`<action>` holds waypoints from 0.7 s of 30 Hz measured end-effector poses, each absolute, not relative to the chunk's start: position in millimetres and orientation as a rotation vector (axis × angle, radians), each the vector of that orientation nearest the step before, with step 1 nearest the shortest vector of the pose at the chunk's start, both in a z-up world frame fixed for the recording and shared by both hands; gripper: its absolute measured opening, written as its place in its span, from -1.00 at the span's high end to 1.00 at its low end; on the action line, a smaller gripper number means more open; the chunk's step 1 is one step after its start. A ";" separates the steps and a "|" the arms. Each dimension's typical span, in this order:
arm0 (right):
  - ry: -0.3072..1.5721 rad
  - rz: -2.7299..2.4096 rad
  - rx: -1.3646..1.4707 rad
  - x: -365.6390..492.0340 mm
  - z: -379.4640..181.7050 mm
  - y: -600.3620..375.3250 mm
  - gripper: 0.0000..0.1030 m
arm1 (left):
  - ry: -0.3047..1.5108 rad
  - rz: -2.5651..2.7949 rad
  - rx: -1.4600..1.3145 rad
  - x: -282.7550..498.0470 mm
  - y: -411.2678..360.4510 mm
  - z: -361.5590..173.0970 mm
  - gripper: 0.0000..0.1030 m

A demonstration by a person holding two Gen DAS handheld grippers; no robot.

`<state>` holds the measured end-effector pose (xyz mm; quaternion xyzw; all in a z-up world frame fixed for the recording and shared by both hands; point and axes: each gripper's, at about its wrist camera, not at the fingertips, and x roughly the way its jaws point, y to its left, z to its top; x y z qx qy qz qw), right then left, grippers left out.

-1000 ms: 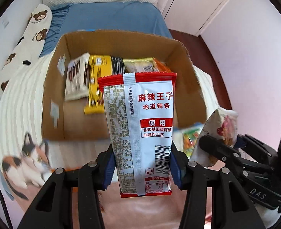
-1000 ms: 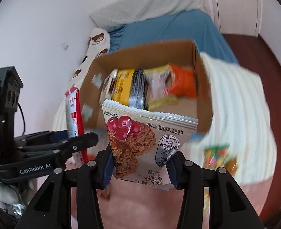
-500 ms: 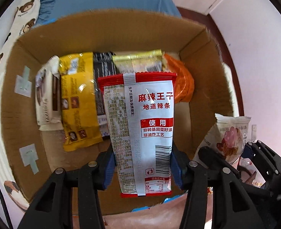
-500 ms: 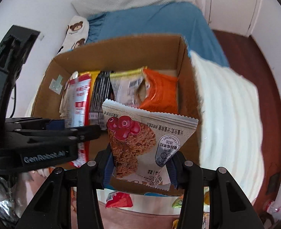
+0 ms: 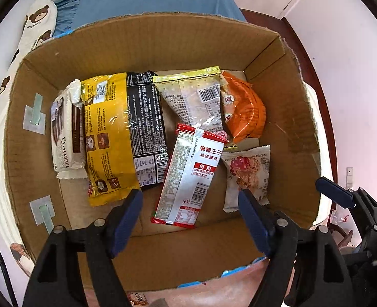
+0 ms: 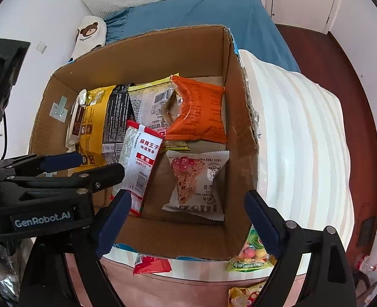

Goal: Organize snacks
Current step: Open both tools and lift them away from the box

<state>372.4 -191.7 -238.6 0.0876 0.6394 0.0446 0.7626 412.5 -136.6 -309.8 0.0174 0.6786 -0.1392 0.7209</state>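
Indoors, cardboard box (image 5: 288,117) on striped blanket (image 6: 303,138), blue bed (image 6: 209,12), white walls

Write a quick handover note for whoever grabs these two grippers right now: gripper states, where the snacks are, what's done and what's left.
Left gripper: jaws have just opened, nothing between them; the red and silver packet lies loose in the cardboard box.
Right gripper: jaws have just opened, empty; the cranberry oat bar lies on the box floor beside that packet.
Done: both are in the box with the yellow, black, clear and orange packs.
Left: a red packet and a green candy bag outside the box's near wall.
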 end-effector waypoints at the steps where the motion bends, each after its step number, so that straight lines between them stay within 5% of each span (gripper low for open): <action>1: 1.387 0.095 0.187 370.5 -235.7 -191.7 -0.79 | 1.492 -0.307 0.035 410.1 -134.4 -306.1 -0.47; 21: 1.079 0.028 0.115 284.1 -132.7 -192.3 -0.79 | 1.097 -0.218 0.056 315.1 -99.5 -206.1 -0.47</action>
